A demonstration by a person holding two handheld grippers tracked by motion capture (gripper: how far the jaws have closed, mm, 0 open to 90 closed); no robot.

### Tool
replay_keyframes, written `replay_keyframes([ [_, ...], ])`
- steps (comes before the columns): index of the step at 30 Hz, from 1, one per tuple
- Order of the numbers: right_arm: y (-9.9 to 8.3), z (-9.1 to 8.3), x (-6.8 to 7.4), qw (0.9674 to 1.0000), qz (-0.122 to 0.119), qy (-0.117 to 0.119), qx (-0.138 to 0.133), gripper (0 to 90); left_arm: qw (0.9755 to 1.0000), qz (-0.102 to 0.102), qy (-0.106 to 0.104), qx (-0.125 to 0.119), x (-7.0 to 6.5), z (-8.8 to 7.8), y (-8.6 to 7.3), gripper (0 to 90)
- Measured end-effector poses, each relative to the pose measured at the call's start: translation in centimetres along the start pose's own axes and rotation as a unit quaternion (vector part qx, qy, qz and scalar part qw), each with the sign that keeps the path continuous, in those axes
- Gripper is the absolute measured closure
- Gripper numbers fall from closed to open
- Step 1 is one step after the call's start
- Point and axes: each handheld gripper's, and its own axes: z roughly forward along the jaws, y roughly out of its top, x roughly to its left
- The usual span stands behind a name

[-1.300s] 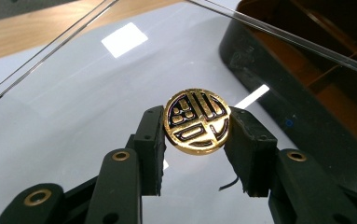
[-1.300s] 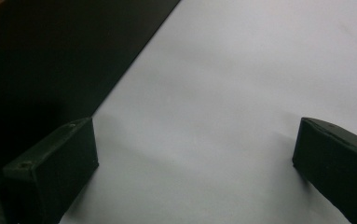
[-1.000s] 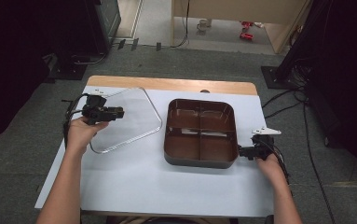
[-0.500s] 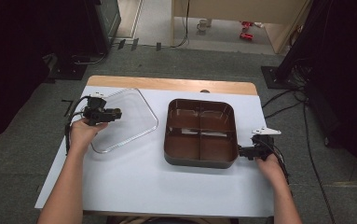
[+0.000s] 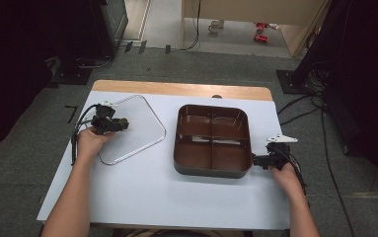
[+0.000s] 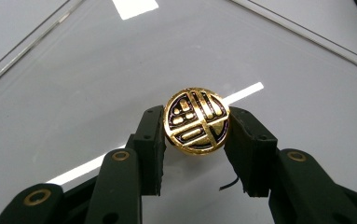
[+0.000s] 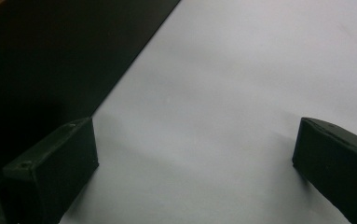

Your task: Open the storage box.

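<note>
A clear, rounded-square lid (image 5: 137, 133) lies low over the white table's left part; whether it rests on the table I cannot tell. My left gripper (image 5: 122, 123) is over it. In the left gripper view, the left gripper (image 6: 196, 135) is shut on the lid's round gold and black knob (image 6: 196, 120), one pad on each side. A dark brown tray (image 5: 213, 173) with several compartments sits right of centre. My right gripper (image 5: 255, 160) is by the tray's near right corner. Its jaws (image 7: 195, 144) stand open over bare table, next to the dark tray wall (image 7: 50, 56).
The white table (image 5: 152, 197) has a wooden strip (image 5: 176, 89) along its far edge. Grey floor surrounds it, with cables (image 5: 300, 111) at the right and dark equipment at the back left.
The left gripper has sunk a little toward the table with the lid, which now lies flatter. The right gripper and the tray have stayed in place.
</note>
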Motion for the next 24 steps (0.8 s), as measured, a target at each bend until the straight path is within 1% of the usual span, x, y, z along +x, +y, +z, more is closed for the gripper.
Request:
replay_keyframes([
  [4,0.0,0.0,0.0,1.0,0.0,0.0,0.0,0.0,1.0,0.004,0.004,-0.003,-0.1,0.0,-0.1,57.9],
  [6,0.0,0.0,0.0,1.0,0.0,0.0,0.0,0.0,0.9998,0.011,0.008,-0.012,-0.3,-0.3,0.0,54.1],
  [7,0.0,0.0,0.0,1.0,0.0,0.0,0.0,0.0,0.9996,0.012,0.004,-0.024,-0.4,-0.7,0.2,52.7],
  [10,0.0,0.0,0.0,1.0,0.0,0.0,0.0,0.0,0.9991,0.01,-0.002,-0.041,-0.8,-1.6,0.4,48.4],
  [14,0.0,0.0,0.0,1.0,0.0,0.0,0.0,0.0,0.9989,0.017,0.0,-0.043,-1.4,-2.6,0.7,44.5],
  [16,0.0,0.0,0.0,1.0,0.0,0.0,0.0,0.0,0.9986,0.017,-0.001,-0.051,-1.6,-3.1,0.8,43.4],
  [20,0.0,0.0,0.0,1.0,0.0,0.0,0.0,0.0,0.9979,0.01,-0.01,-0.064,-2.0,-4.0,1.0,41.1],
  [23,0.0,0.0,0.0,1.0,0.0,0.0,0.0,0.0,0.9977,0.005,-0.026,-0.062,-2.4,-4.5,1.1,39.3],
  [24,0.0,0.0,0.0,1.0,0.0,0.0,0.0,0.0,0.9975,0.008,-0.032,-0.062,-2.6,-4.6,1.1,38.9],
])
